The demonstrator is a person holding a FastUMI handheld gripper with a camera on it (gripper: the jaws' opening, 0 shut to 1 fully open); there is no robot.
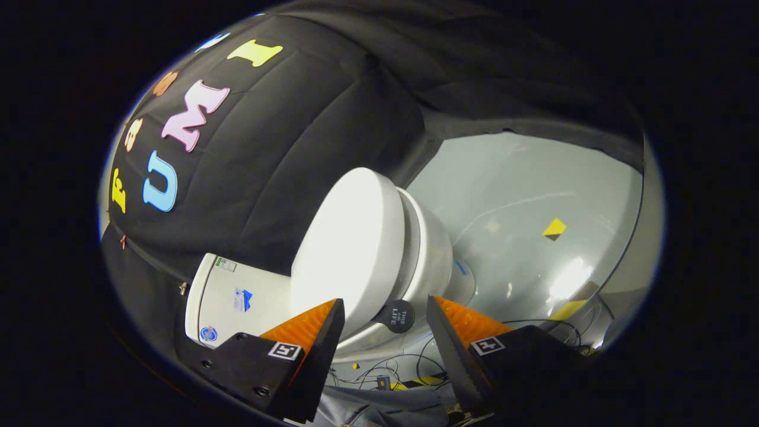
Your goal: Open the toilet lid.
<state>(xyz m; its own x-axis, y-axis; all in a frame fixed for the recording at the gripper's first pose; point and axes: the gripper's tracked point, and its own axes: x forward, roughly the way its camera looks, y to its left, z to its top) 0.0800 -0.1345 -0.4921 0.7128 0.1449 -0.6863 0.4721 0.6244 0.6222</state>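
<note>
- White and glossy, the toilet lid (350,249) sits just ahead of your fingers, lying down over the seat with only a thin dark gap between them; the whole scene is tilted in your gripper view.
- Your gripper (385,314) has its fingers spread apart, with nothing clamped between them.
- Your left fingertip (323,323) overlaps the lower edge of the lid; whether it touches, you cannot tell from here.
- Your right fingertip (445,320) stands beside the toilet bowl (436,255), apart from the lid.
- Between your fingertips, just beyond them, a small round black disc (396,315) is fixed at the lid's edge.
- The toilet tank (237,299) lies beyond your left finger, carrying a few small stickers, and it sits against the black cloth wall (284,148).
- Beyond your right finger the pale grey floor (533,190) spreads out, shining with a bright glare patch.
- A yellow-and-black marker (555,228) lies on that floor, well apart from the toilet.
- Loose black cables (415,365) trail on the floor under the gap between your fingers.
</note>
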